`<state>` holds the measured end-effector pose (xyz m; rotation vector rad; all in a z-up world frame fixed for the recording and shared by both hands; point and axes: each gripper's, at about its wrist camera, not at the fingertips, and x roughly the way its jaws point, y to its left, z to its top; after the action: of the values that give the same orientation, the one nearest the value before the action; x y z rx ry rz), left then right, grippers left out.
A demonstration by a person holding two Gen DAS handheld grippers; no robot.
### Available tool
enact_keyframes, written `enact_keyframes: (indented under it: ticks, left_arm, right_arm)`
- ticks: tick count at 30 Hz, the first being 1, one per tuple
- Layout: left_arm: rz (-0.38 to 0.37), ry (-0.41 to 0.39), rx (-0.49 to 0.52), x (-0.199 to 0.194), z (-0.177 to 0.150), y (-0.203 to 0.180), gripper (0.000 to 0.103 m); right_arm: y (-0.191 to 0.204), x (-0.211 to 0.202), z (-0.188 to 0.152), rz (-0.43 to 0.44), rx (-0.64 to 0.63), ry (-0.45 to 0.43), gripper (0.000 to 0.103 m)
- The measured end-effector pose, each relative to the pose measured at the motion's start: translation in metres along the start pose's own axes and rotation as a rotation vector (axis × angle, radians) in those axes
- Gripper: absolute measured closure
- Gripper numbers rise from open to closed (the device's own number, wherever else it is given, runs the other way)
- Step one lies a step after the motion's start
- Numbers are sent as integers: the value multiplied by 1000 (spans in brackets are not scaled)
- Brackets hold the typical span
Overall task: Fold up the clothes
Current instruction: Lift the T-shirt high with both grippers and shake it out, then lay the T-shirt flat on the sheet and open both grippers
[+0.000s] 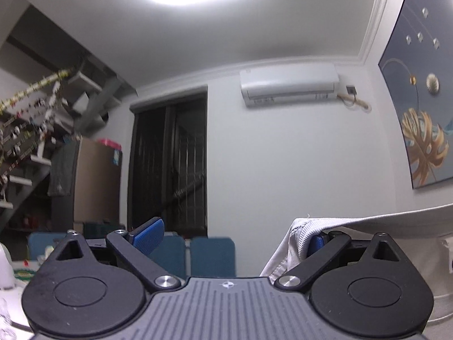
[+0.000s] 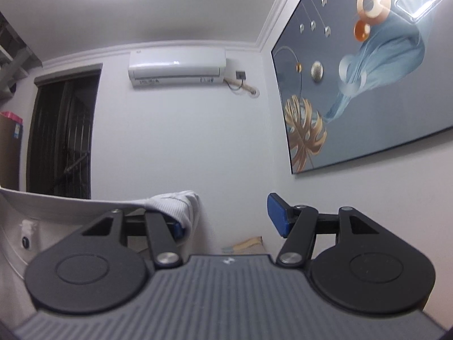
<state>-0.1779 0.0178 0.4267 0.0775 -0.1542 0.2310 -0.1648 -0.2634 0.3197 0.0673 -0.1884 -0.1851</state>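
Both claws were raised toward the far wall of a lamplit room, with a white garment strung between them.

In the left wrist view, a staircase [image 1: 42, 130] hung with small ornaments climbed the left edge, a brown cabinet [image 1: 96, 181] stood below it, and a dark barred door [image 1: 170, 164] filled the middle. An air conditioner [image 1: 288, 86] was mounted high on the wall, and a framed picture [image 1: 421, 113] with a gold leaf hung at the right.

The left claw [image 1: 232, 236] stood wide apart. Its left blue pad [image 1: 150, 236] was bare. The ribbed hem of the white garment [image 1: 368, 223] was draped over the right finger, hiding most of that pad, and the cloth ran off taut to the right edge. The pads did not pinch it; the cloth hung hooked on one finger.

In the right wrist view, the same door [image 2: 62, 136] sat at the left, the air conditioner [image 2: 177, 66] above centre, and the picture [image 2: 368, 79] spread across the right.

The right claw [image 2: 226, 221] was likewise spread. The garment [image 2: 175, 201] came in from the left edge and wrapped over the left finger, a sliver of blue pad showing beneath. The right pad [image 2: 277, 215] stood clear, with only wall between the fingers.
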Motion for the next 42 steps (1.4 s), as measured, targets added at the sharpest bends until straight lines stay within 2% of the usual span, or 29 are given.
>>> enact_keyframes:
  ticks: [3, 6, 10, 14, 17, 21, 26, 28, 30, 34, 36, 39, 41, 42]
  left_arm:
    - [-13, 87, 40, 58, -39, -23, 4]
    - [-31, 148, 64, 125, -79, -48, 4]
    - [-17, 163, 141, 215, -145, -97, 4]
    - [-8, 184, 196, 307, -219, -146, 2]
    - [-14, 247, 163, 385, -290, -176, 2]
    - [-35, 373, 147, 490, -412, -220, 2]
    - [-105, 588, 170, 583, -561, -263, 4]
    - [-137, 655, 192, 607, -608, -269, 5]
    - [-204, 721, 182, 620, -645, -271, 5]
    - [-299, 872, 206, 633, -694, -277, 4]
    - [-333, 919, 184, 633, -699, -275, 4]
    - [-376, 964, 97, 639, -696, -264, 0]
    - [-409, 992, 69, 639, -689, -257, 0]
    - [-426, 1006, 55, 640, -686, -254, 0]
  right_arm:
    - [6, 50, -35, -26, 5, 76, 42]
    - [8, 117, -76, -27, 50, 184, 42]
    - [11, 215, -134, -40, 81, 286, 42]
    - [16, 319, -206, -72, 76, 386, 42]
    - [24, 395, -272, -98, 41, 440, 42]
    - [30, 487, -381, -113, -3, 496, 43]
    - [30, 579, -519, -96, -39, 653, 44]
    - [30, 599, -564, -97, -43, 737, 44]
    - [29, 612, -600, -91, -55, 820, 44]
    - [24, 620, -638, -27, -49, 984, 44]
    - [21, 630, -645, 51, 12, 1088, 44]
    - [20, 632, -635, 155, 58, 1119, 42]
    - [20, 626, -625, 166, 88, 1116, 35]
    - [19, 622, -619, 164, 100, 1110, 36]
